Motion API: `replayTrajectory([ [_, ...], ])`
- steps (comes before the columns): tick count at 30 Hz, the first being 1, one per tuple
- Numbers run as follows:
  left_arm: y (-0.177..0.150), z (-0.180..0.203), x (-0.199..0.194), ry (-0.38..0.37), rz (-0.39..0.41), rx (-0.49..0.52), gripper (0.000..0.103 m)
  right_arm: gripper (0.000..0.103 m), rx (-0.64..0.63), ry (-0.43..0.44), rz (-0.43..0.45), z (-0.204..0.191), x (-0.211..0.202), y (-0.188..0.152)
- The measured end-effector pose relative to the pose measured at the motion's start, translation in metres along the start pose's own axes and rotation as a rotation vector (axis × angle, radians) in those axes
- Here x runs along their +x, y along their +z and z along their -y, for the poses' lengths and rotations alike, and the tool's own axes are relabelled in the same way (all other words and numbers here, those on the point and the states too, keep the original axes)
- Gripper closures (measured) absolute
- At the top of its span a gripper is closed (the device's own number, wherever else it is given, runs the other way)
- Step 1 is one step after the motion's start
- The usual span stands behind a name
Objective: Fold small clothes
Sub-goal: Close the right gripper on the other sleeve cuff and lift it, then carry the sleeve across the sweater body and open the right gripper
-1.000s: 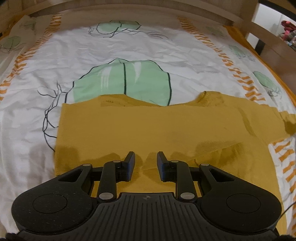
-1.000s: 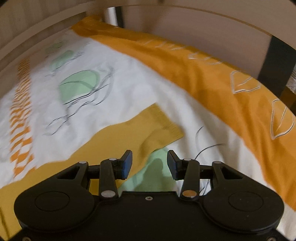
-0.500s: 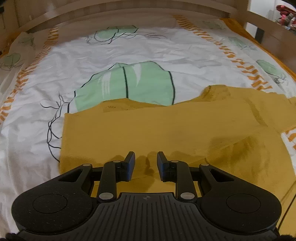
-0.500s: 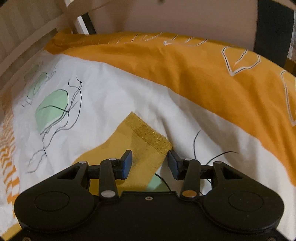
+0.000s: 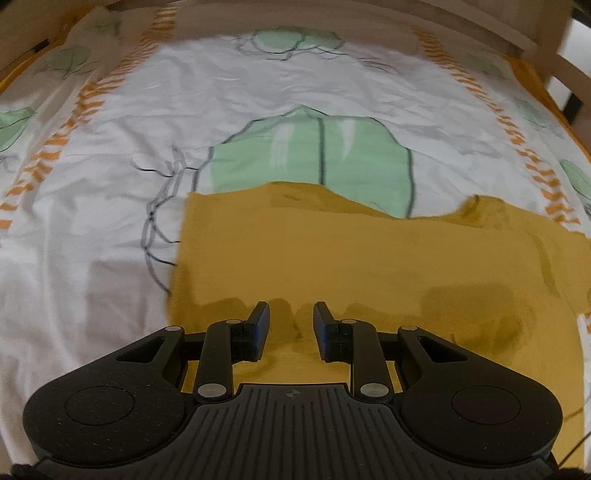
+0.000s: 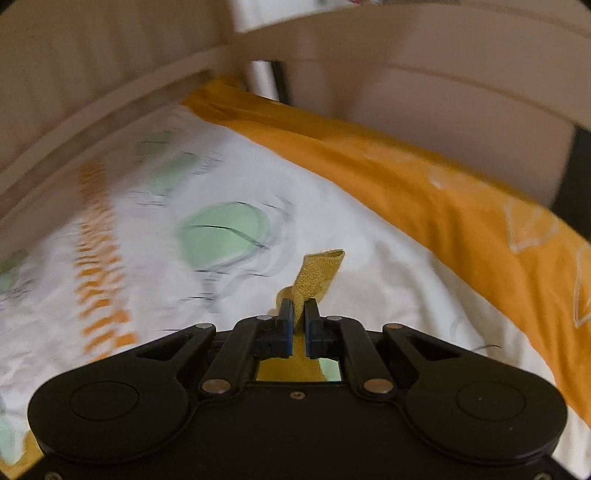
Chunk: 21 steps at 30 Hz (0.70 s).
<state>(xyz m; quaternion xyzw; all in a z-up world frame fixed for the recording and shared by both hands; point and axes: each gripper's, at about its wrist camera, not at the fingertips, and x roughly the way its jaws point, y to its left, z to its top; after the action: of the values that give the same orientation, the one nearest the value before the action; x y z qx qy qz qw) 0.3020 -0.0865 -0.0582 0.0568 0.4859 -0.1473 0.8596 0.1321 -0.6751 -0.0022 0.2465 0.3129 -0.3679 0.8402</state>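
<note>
A small mustard-yellow top (image 5: 369,258) lies flat on the white patterned bedsheet (image 5: 110,166). Its neckline is at the far edge and a sleeve runs off to the right. My left gripper (image 5: 291,314) is open and empty, hovering over the near part of the top. My right gripper (image 6: 299,308) is shut on the sleeve cuff (image 6: 317,275), which sticks up between the jaws above the sheet. The rest of the sleeve is hidden under the gripper body.
A wooden bed frame (image 5: 480,33) runs along the far side and right. An orange border of the bed cover (image 6: 443,199) lies to the right of my right gripper, with a pale wall (image 6: 461,103) behind it.
My right gripper has closed on the sleeve cuff and lifted it off the sheet. My left gripper has shifted a little to the left over the top and stays open.
</note>
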Motion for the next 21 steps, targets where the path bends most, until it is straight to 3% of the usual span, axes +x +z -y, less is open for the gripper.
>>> replayTrajectory([
  [9, 0.011, -0.03, -0.023, 0.025, 0.015, -0.068, 0.078, 0.091, -0.167, 0.188, 0.022, -0.114, -0.069, -0.014],
  [15, 0.015, -0.056, -0.035, 0.024, 0.023, -0.146, 0.078, 0.091, -0.255, 0.353, 0.015, -0.203, -0.113, -0.05],
  [21, 0.016, -0.077, -0.04, 0.044, 0.029, -0.192, 0.078, 0.091, -0.326, 0.501, -0.02, -0.278, -0.126, -0.101],
])
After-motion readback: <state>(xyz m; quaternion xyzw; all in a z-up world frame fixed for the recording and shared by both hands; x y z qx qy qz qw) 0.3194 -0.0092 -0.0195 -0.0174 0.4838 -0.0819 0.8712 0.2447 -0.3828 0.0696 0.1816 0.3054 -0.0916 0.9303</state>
